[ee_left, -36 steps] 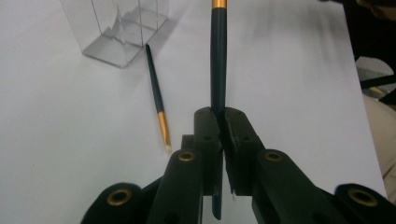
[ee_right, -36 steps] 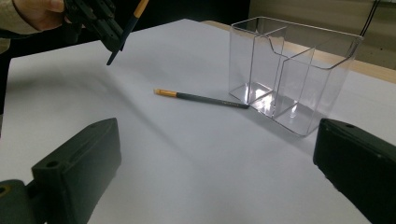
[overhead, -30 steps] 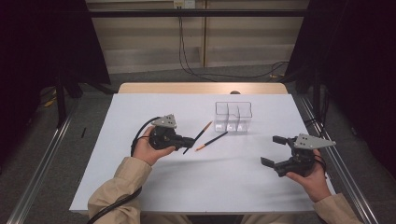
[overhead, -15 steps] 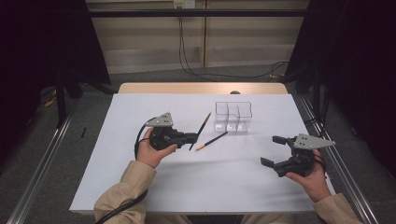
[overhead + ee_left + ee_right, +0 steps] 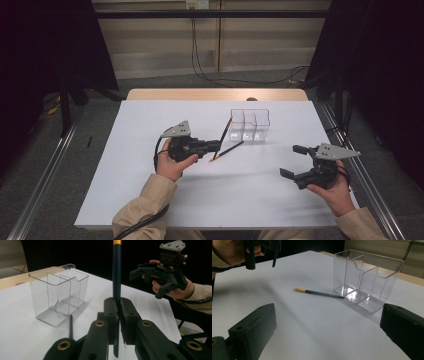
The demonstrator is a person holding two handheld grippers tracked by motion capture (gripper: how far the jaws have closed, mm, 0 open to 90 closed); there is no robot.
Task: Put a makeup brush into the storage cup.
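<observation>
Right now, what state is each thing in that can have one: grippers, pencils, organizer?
Left gripper: shut on a pencil.
Held pencil: clamped between the jaws, lifted off the table.
Second pencil: lying flat on the table, untouched.
Right gripper: open, holding nothing.
Clear organizer: upright, compartments empty.

Dark blue-grey pencil (image 5: 116,270) with orange band; clear, colourless organizer (image 5: 249,125); white counter (image 5: 150,190); black left gripper (image 5: 119,307) and right gripper (image 5: 296,161); tan sleeves (image 5: 142,212).
</observation>
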